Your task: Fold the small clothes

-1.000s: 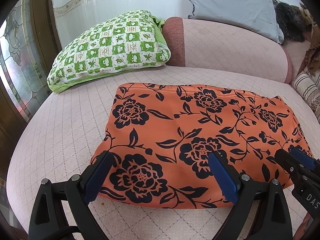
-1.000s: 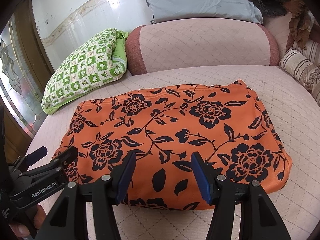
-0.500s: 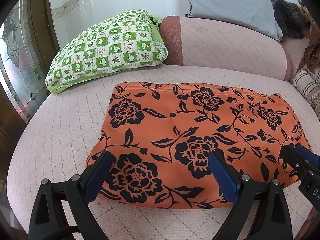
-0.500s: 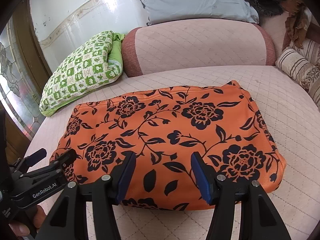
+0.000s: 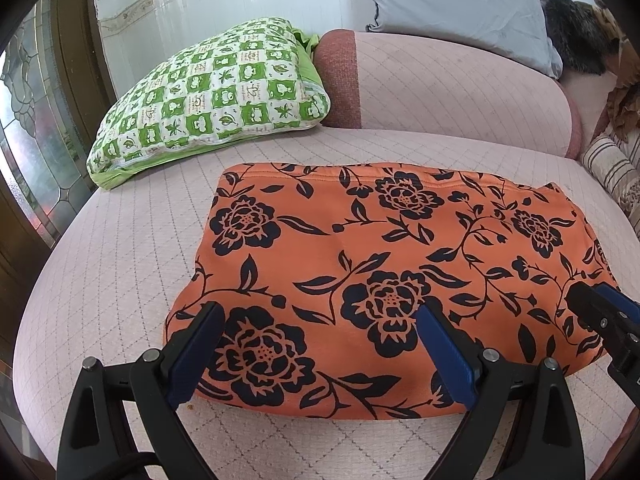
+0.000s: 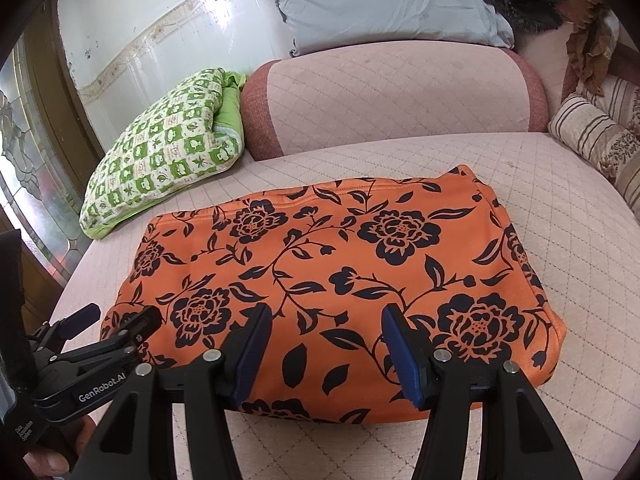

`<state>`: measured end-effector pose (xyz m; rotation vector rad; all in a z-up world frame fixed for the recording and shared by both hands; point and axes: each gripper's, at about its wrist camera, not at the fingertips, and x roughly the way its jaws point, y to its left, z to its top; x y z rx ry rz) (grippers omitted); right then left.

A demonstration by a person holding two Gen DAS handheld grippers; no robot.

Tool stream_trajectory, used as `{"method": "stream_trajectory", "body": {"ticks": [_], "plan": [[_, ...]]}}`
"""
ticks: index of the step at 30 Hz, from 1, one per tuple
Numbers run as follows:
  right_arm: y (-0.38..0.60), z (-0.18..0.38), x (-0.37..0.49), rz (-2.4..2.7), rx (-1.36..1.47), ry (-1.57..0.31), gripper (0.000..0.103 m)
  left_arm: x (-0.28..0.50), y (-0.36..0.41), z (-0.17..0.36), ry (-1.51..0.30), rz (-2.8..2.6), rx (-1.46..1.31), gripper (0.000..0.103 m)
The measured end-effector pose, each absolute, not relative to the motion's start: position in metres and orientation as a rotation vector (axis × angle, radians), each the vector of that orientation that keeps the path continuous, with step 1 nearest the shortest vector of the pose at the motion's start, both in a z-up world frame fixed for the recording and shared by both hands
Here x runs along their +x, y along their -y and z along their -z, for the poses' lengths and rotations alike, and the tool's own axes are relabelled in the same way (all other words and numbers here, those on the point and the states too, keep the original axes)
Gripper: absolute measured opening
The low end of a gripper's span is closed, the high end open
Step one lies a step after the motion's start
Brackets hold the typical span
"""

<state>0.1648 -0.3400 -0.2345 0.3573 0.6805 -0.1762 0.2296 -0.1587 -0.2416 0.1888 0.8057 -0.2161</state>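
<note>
Two sets of tongs hover side by side at the near hem of the orange floral garment [image 5: 384,280], left tongs [image 5: 316,344] wide, right tongs [image 6: 324,344] half open, both empty. It lies crosswise on the pink sofa seat [image 5: 120,264]. How many folded layers lie underneath? Cannot tell.

Quilted pink sofa seat [image 5: 132,240] bears folded orange floral garment [image 5: 360,264], green checked pillow [image 5: 208,96]
</note>
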Motion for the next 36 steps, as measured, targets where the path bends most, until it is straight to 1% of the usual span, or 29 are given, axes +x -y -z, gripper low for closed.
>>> {"method": "stream_trajectory", "body": {"ticks": [11, 20, 36], "plan": [[0.343, 0.226, 0.144, 0.224, 0.327, -0.667, 0.061, 0.208, 0.165, 0.233, -0.775, 0.243, 0.206, 0.096], [0.341, 0.228, 0.120, 0.305, 0.264, -0.675, 0.061, 0.176, 0.164, 0.224, -0.741, 0.268, 0.213, 0.096], [0.342, 0.231, 0.097, 0.320, 0.290, -0.681, 0.061, 0.146, 0.162, 0.222, -0.723, 0.269, 0.229, 0.096]]}}
